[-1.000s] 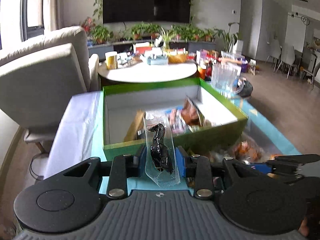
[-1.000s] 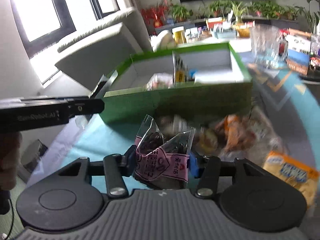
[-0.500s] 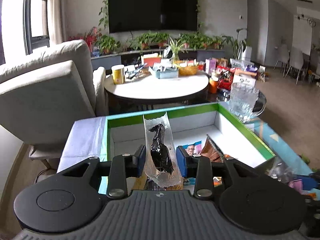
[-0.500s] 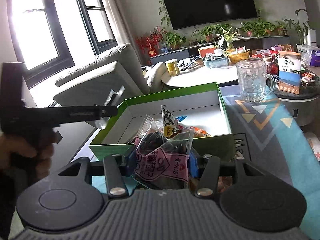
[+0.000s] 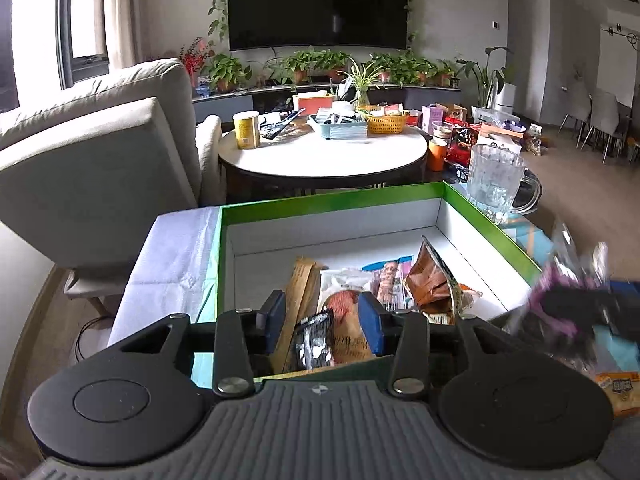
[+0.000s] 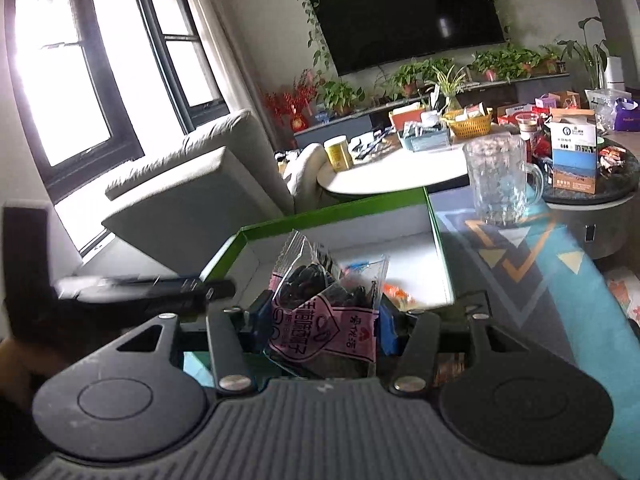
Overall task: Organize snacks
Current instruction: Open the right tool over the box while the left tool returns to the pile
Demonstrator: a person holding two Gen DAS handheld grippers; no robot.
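A green-rimmed white box [image 5: 332, 200] sits in front of me and holds several snack packs [image 5: 432, 284]. My left gripper [image 5: 322, 318] is open and empty above the box's near edge; a clear pack with a dark snack [image 5: 314, 344] lies in the box just below it. My right gripper [image 6: 320, 318] is shut on a pink-labelled pack of dark snacks [image 6: 324, 312] and holds it over the box's near edge [image 6: 328, 216]. That pack shows blurred at the right of the left wrist view [image 5: 568, 280].
A glass mug [image 6: 500, 180] stands on the patterned teal mat [image 6: 560, 280] right of the box. An orange snack pack [image 5: 618, 394] lies on the mat. A grey armchair [image 5: 92, 168] is at left, a round white table [image 5: 320, 156] with clutter behind the box.
My left gripper has opened and let the clear pack with the dark snack drop into the box. My right gripper has carried the pink pack up toward the box.
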